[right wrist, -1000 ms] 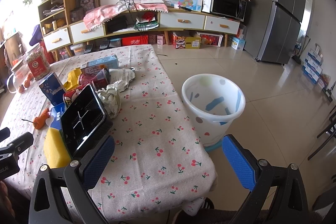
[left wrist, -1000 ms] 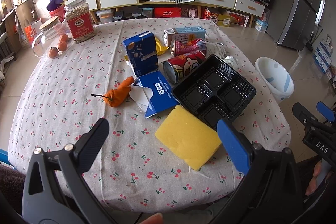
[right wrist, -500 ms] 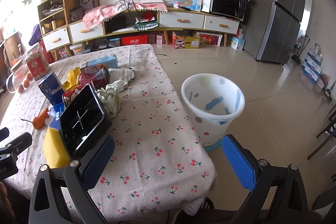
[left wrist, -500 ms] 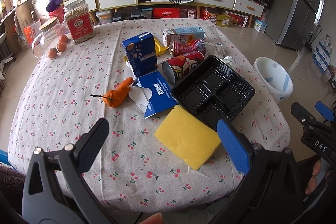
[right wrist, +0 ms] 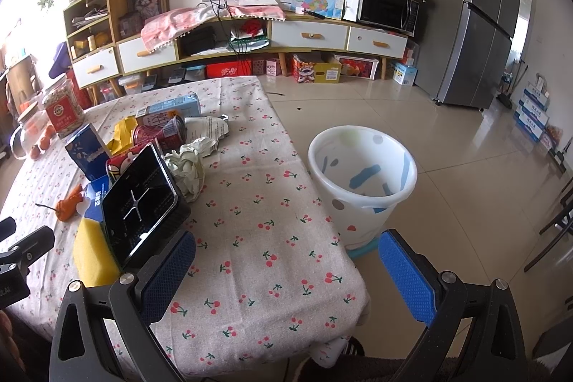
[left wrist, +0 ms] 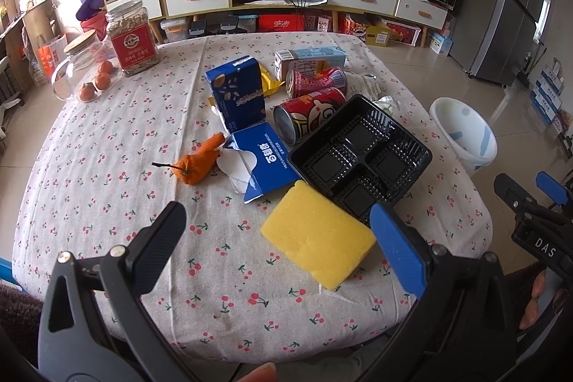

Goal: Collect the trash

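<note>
Trash lies on the cherry-print tablecloth: a yellow sponge, a black plastic tray, a torn blue box, an orange peel, two red cans, a blue carton, a milk carton and crumpled paper. My left gripper is open and empty, hovering above the near table edge just before the sponge. My right gripper is open and empty over the table's right corner. A white bin stands on the floor right of the table.
A nut jar and a glass jar with oranges stand at the table's far left. A low cabinet runs along the back wall, a grey fridge stands at the right.
Both views have barely shifted. Both grippers stay open and empty; nothing on the table has moved.
</note>
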A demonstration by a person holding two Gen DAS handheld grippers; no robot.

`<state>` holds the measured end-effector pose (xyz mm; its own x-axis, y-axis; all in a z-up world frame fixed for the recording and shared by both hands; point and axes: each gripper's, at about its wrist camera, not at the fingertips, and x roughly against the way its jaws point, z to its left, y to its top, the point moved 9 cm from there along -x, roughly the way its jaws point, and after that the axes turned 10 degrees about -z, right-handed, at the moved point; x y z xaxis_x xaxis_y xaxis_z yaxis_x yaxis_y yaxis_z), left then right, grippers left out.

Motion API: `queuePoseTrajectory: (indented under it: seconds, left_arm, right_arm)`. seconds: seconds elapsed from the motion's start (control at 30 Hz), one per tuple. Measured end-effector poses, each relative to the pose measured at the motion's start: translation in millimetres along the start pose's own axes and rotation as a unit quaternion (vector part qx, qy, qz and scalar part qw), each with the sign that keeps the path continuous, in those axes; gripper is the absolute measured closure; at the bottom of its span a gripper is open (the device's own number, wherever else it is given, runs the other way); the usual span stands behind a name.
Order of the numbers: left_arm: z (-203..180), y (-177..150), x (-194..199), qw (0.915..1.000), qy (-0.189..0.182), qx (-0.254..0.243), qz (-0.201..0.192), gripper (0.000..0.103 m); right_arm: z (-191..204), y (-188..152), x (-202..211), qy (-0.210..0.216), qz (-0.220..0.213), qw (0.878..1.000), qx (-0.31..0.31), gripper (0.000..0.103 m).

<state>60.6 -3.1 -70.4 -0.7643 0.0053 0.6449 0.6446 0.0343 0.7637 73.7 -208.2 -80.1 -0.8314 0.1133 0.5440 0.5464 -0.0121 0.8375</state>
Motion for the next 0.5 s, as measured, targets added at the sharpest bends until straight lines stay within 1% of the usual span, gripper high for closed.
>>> queuePoseTrajectory:
  seconds: [0.23, 0.4, 0.5]
  left_arm:
    - [4.3, 0.6, -0.3, 1.0, 0.001, 0.0, 0.0, 0.001]
    - [6.9, 5.2, 1.4, 0.9999, 0.003, -0.001, -0.01, 0.001]
    - [10.7, 8.1, 0.6, 0.9999, 0.005, 0.0, -0.013, 0.001]
  right_arm:
    - [-1.2, 0.3, -0.6, 0.0, -0.001, 1.0, -0.003, 0.0]
    - [-1.5, 9.0, 4.4, 0.012, -0.016, 1.0, 0.0, 0.0]
    - [-1.0, 14.5, 5.7, 0.013, -0.019, 1.0, 0.005, 0.0]
